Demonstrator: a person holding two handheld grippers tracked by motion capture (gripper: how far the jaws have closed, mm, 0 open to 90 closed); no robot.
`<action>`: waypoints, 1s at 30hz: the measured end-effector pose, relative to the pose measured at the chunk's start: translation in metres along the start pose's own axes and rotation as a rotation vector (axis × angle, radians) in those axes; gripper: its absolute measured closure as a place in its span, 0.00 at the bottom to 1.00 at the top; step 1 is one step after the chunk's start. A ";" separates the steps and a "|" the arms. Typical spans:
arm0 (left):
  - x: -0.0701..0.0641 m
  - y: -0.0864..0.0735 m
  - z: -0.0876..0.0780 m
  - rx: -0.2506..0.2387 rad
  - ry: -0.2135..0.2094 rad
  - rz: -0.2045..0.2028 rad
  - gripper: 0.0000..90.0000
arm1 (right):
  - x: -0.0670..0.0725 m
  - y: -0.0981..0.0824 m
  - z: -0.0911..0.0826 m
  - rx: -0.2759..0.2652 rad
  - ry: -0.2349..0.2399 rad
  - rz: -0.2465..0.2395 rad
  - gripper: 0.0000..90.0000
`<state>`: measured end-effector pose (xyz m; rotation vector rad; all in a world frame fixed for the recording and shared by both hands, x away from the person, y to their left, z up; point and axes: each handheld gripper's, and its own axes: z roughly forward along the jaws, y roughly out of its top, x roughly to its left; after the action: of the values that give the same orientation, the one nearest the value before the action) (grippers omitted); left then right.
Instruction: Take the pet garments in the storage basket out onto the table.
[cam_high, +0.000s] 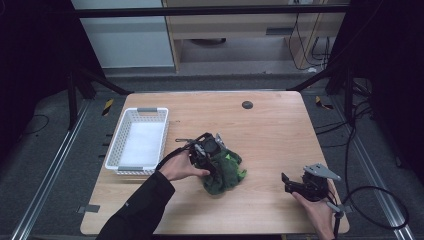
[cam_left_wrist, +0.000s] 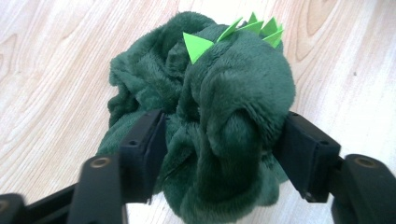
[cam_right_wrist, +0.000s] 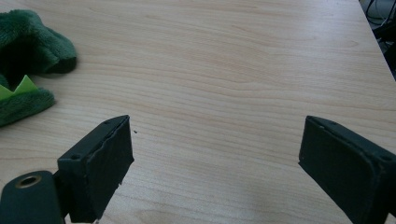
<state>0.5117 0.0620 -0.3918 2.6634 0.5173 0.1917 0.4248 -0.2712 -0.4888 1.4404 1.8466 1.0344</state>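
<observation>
Nearest us, our right gripper (cam_high: 286, 181) rests low on the wooden table (cam_high: 270, 130), jaws wide apart and empty, likely waiting its turn. Our left gripper (cam_left_wrist: 219, 154) straddles the crumpled green plush cloth (cam_left_wrist: 205, 116) at mid-table, jaws spread on either side of the bunched fabric, touching but not squeezing. Farther left sits a white basket (cam_high: 118, 136), probably where the cloth belongs.

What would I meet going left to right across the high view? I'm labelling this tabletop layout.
White plastic slotted basket → left gripper → crumpled dark green plush cloth with bright green spikes → right gripper.
</observation>
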 end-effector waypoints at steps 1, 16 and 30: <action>0.000 -0.002 -0.004 -0.013 0.003 -0.006 0.37 | 0.000 0.000 0.000 0.000 -0.001 -0.001 0.11; 0.002 -0.047 -0.039 -0.268 0.058 -0.156 0.33 | 0.001 0.000 0.000 0.005 0.001 0.010 0.11; 0.002 -0.104 -0.051 -0.500 0.159 -0.335 0.35 | 0.002 -0.001 0.000 0.005 0.000 0.010 0.11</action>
<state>0.4684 0.1694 -0.3898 2.0547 0.8335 0.3784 0.4246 -0.2697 -0.4895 1.4541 1.8454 1.0356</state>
